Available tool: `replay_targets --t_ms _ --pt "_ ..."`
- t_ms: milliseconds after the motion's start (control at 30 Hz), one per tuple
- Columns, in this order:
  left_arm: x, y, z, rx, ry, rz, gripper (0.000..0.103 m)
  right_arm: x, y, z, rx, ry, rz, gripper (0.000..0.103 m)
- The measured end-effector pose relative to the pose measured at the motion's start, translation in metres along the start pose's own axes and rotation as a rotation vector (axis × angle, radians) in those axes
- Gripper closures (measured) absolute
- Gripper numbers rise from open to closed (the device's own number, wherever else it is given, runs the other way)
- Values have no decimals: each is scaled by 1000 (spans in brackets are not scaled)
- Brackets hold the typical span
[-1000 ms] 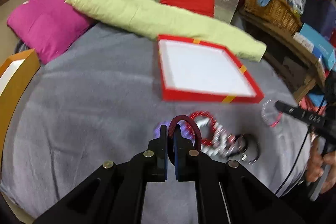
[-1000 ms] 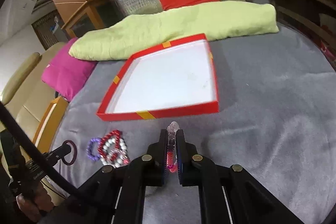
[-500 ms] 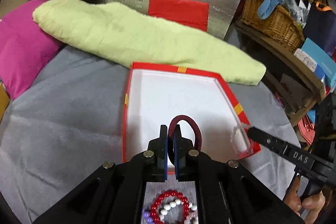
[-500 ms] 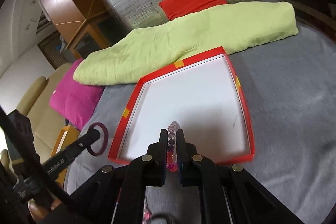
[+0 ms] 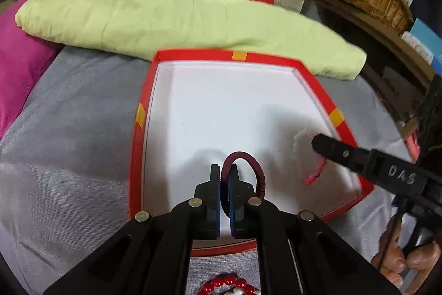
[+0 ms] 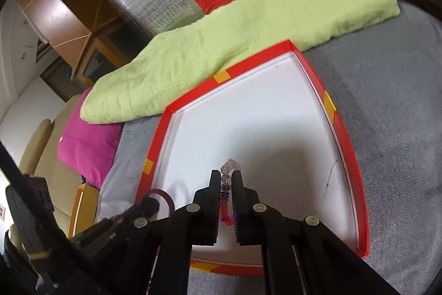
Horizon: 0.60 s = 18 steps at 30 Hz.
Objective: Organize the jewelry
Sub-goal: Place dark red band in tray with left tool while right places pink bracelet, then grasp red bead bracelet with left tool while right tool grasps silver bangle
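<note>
A: What does each tool carry?

B: The left gripper (image 5: 224,176) is clamped on a dark red bangle (image 5: 255,170); the right gripper (image 6: 227,179) is clamped on a clear-and-pink bead bracelet (image 6: 224,201). Both hang over the white floor of the red box (image 5: 309,73).

A: Where does the box lie?

B: On the grey cloth (image 5: 69,129), its 12 o'clock edge against a green cushion (image 5: 165,15). More red and white beads (image 5: 229,285) rest on the cloth at 6 o'clock, outside the box.
</note>
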State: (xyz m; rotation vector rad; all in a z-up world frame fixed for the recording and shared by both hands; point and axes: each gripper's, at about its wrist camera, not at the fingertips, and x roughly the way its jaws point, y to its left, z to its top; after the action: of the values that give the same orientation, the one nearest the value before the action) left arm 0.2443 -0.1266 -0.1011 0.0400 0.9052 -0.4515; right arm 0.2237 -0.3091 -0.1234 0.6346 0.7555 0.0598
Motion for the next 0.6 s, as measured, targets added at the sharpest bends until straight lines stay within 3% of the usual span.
replay_targets --t_ms 200,233,267,300,367,600 --pt "4 -1 -2 7 14 34 96 0 -6 2 16 7 -40 87" --pt "3 -1 -2 6 13 45 88 -2 -7 2 17 7 -49 73" --pt "1 0 -3 6 12 60 72 -6 -8 2 19 -2 -56 55" --pt "0 1 -3 5 7 69 66 -10 -8 2 19 -20 -62 50" --pt "-5 3 -4 0 -6 89 57 -17 -6 3 6 -39 -68 49" --pt "-30 24 -10 -32 -48 148 49 -51 8 -3 -79 -51 -70 49"
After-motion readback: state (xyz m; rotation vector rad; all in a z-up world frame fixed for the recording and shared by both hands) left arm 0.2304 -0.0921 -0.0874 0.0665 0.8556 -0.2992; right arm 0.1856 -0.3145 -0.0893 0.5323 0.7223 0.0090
